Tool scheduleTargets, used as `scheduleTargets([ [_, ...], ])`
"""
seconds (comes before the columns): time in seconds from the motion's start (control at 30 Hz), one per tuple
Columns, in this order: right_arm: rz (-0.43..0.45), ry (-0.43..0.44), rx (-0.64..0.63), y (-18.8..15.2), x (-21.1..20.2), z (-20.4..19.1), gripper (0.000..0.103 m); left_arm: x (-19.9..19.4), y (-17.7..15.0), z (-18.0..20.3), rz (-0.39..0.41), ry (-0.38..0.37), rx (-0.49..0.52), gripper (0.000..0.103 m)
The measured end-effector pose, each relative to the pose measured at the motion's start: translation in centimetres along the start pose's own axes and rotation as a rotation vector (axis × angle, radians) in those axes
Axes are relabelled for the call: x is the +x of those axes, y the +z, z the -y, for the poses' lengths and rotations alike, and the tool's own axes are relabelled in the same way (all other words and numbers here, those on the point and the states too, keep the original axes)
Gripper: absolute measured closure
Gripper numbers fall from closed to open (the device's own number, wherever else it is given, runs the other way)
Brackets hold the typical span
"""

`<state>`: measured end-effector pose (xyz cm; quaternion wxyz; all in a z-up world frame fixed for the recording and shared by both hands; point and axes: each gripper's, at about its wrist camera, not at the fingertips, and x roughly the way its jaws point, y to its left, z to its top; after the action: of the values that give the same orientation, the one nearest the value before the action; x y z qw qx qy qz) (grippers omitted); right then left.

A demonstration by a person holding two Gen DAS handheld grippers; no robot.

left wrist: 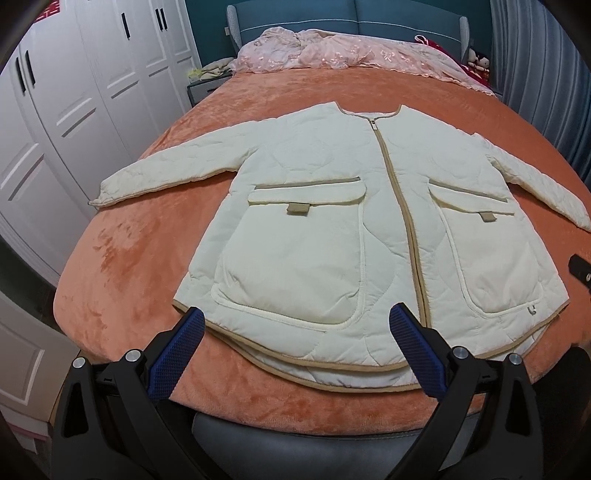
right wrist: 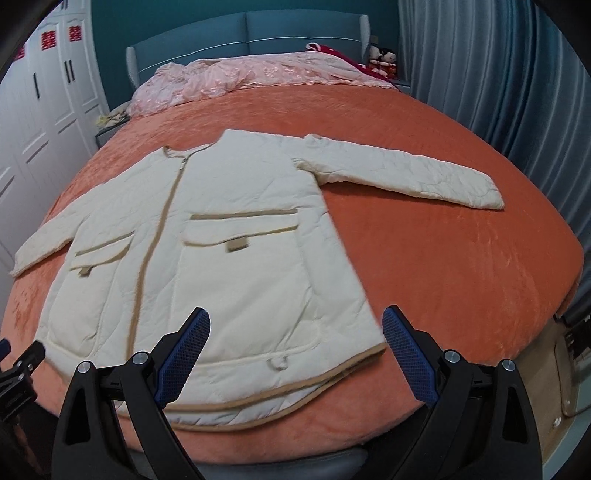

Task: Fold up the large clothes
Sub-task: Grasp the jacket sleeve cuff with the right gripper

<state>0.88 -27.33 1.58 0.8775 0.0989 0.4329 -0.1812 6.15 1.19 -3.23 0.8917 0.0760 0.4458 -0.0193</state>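
A cream quilted jacket (left wrist: 332,221) with tan trim, a closed front zip and two big flap pockets lies flat and face up on the orange bedspread (left wrist: 122,266), both sleeves spread out to the sides. It also shows in the right wrist view (right wrist: 207,266). My left gripper (left wrist: 297,317) is open and empty, its blue pads hovering just above the hem's left half. My right gripper (right wrist: 295,321) is open and empty above the hem's right corner. The right sleeve (right wrist: 406,173) stretches out to the right.
A crumpled pink quilt (left wrist: 332,55) lies by the blue headboard (left wrist: 351,18). White wardrobes (left wrist: 74,92) stand at the left, grey-blue curtains (right wrist: 498,74) at the right. The bedspread (right wrist: 461,266) is bare to the right of the jacket. The bed's foot edge is just below the grippers.
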Motion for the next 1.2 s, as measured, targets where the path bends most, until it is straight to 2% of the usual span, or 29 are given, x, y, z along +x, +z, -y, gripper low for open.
scheduleTargets([
  [0.13,0.006,-0.033,0.126,3.8,4.3,6.0,0.011,1.9,1.5,0.2,-0.002,0.014,0.004,0.005],
  [0.37,0.021,-0.060,0.439,9.7,13.2,18.8,0.011,6.4,4.4,-0.2,-0.032,0.045,-0.052,0.005],
  [0.57,0.019,-0.152,0.681,12.1,19.8,27.7,0.011,9.6,6.6,-0.5,-0.061,0.088,-0.064,0.005],
  [0.7,0.028,-0.190,0.803,12.6,22.6,31.3,0.010,10.8,7.8,-1.1,-0.051,0.067,-0.093,0.005],
  [0.77,0.057,-0.219,0.803,13.4,23.3,31.9,0.013,11.3,8.4,-1.4,-0.046,0.054,-0.111,0.005],
  [0.83,0.063,-0.217,0.781,14.6,24.1,31.7,0.036,11.8,8.8,-1.6,-0.042,0.050,-0.124,0.005],
  [0.87,0.045,-0.242,0.771,15.4,24.6,31.6,0.042,12.1,9.1,-1.6,-0.042,0.053,-0.127,0.006],
  [0.9,0.041,-0.253,0.759,16.2,25.0,31.3,0.066,12.3,9.3,-1.7,-0.041,0.057,-0.129,0.006],
  [0.93,0.032,-0.234,0.755,17.1,25.4,31.2,0.083,12.5,9.5,-1.8,-0.041,0.058,-0.132,0.006],
  [1.0,0.025,-0.207,0.749,19.3,25.3,29.9,0.088,12.9,9.7,-2.1,-0.041,0.064,-0.139,0.006],
  [1.07,0.102,-0.102,0.702,22.5,23.4,26.7,0.089,13.1,10.0,-2.5,-0.039,0.063,-0.150,0.006],
  [1.2,0.236,0.171,0.382,29.2,17.7,13.4,0.090,13.5,10.3,-3.5,-0.035,0.060,-0.187,0.006],
])
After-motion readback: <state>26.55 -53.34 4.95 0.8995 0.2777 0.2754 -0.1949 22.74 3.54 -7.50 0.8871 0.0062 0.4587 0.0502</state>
